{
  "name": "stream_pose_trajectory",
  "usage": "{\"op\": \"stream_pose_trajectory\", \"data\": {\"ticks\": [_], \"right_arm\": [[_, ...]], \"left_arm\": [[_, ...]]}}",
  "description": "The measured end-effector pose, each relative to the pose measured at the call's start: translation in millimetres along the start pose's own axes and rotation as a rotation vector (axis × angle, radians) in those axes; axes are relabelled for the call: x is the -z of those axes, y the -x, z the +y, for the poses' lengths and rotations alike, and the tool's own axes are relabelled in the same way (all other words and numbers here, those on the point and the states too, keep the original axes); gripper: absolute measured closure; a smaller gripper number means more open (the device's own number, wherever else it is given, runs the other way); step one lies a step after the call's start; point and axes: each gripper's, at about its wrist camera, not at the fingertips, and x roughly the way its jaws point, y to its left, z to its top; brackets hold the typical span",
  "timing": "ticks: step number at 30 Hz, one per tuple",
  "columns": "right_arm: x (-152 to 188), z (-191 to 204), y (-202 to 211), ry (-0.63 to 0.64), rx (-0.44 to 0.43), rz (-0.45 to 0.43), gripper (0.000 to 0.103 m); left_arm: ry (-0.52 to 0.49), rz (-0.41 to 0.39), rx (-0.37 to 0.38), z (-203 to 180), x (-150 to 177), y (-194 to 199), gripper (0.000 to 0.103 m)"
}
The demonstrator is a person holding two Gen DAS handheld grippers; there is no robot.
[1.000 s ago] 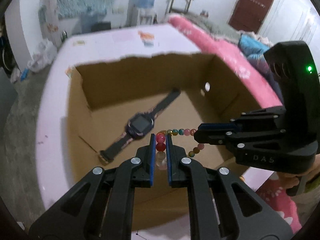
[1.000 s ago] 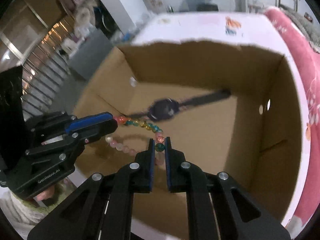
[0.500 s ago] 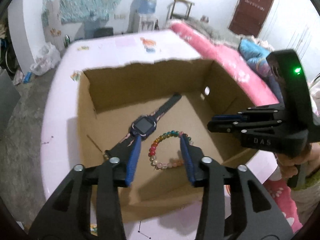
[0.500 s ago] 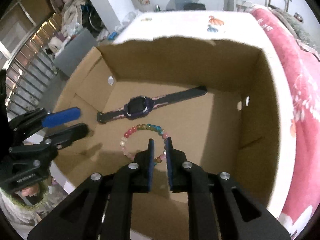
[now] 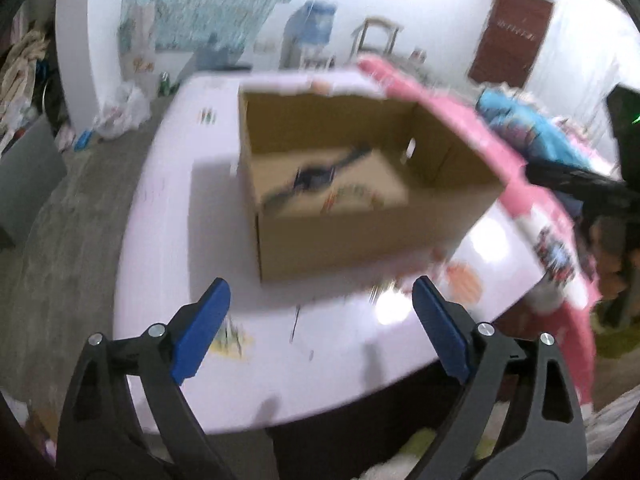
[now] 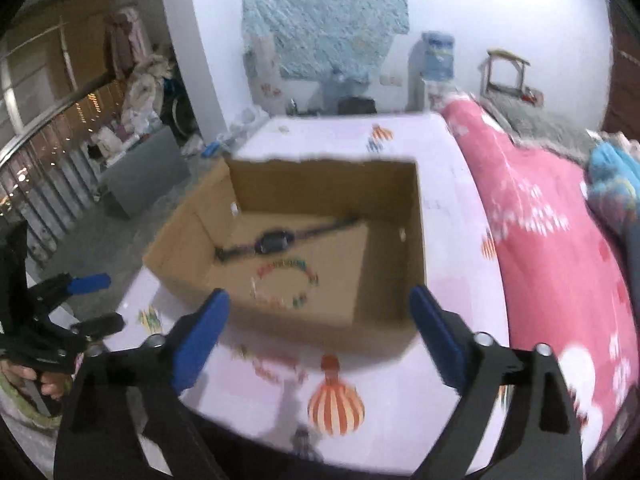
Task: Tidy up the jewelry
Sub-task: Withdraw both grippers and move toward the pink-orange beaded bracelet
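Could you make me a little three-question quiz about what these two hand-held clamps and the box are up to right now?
1. True or false: the bead bracelet lies on the floor of the cardboard box, gripped by nothing.
2. What lies just beyond the bracelet in the box? A) a ring B) a dark wristwatch C) a hair comb
3. Fill in: both the left gripper and the right gripper have their fingers spread ____, outside the box.

Key
1. True: it lies loose and alone.
2. B: its strap stretches across the box floor.
3. Open: nothing sits between either pair of blue pads.
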Motion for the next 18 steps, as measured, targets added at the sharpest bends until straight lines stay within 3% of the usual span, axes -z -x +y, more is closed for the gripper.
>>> {"op": "stream_pose_trajectory", "data": {"ticks": [4,7,14,18], "right_arm": [[44.1,0.3,-40.1,-0.016,0.110,0.167,0.007],[67.1,-2.7,-69.7,-0.036,0.207,0.261,0.007],[86.3,-18.4,-93.0,-0.075,0.257,0.300,0.007],[90.0,-25.6,-100.7,-0.064,0.273,0.302,0.007]], "left_arm": [[0.014,0.098,-0.075,1.4,20.4,-40.1,0.014],[-0.011,0.122,-0.119,-0.7,22.6,-61.9,0.014],[0.016,0.187,-0.144,0.1,23.3,-89.1,0.014],[-0.018,0.177,-0.170,-4.1,23.6,-93.0,0.011]]}}
